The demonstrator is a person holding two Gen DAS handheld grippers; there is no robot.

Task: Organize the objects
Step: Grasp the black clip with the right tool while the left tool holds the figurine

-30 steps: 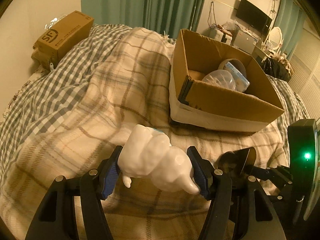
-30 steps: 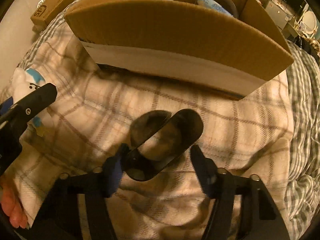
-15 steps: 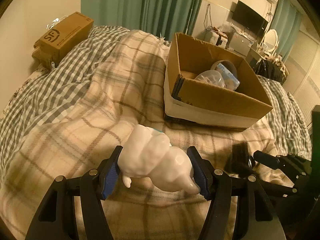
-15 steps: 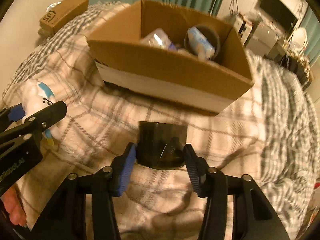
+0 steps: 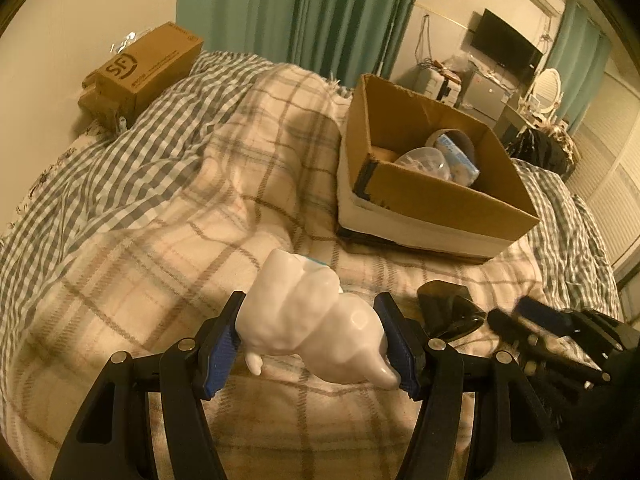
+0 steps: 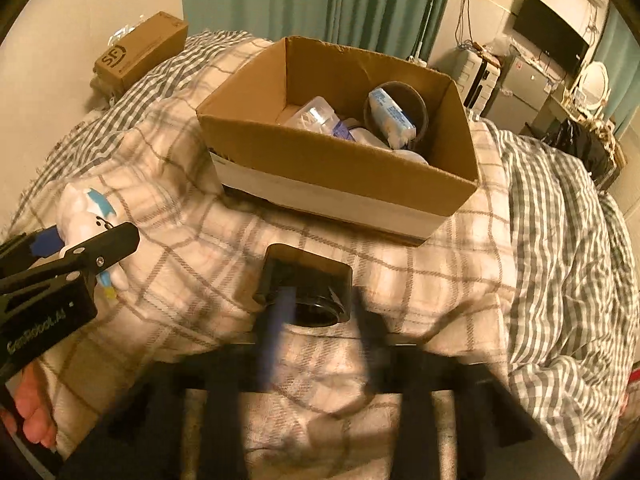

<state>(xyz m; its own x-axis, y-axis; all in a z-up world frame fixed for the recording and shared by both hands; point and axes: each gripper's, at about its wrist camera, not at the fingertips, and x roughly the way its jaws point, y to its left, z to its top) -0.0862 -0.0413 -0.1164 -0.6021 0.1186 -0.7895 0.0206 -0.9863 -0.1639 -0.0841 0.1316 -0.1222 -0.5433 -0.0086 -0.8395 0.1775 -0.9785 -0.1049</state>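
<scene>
My left gripper (image 5: 310, 344) is shut on a white plush figure (image 5: 308, 332) with a blue scarf, held above the plaid blanket; it also shows in the right wrist view (image 6: 90, 216). My right gripper (image 6: 320, 312) is blurred by motion; its fingers stand on either side of a dark glossy container (image 6: 308, 286), which also shows in the left wrist view (image 5: 448, 310). I cannot tell whether they grip it. An open cardboard box (image 6: 340, 156) with a bowl, a packet and clear plastic items sits beyond on the bed (image 5: 432, 168).
A closed brown shipping carton (image 5: 140, 68) lies at the far left by the wall. Green curtains (image 5: 340, 12) hang behind the bed. A dresser with a TV (image 5: 508, 44) and a dark bag (image 6: 580, 148) stand at the right.
Both grippers have pulled back from the box. The dark container turned from lying on its side to sitting square between the right fingers. The plush stays clamped in the left gripper.
</scene>
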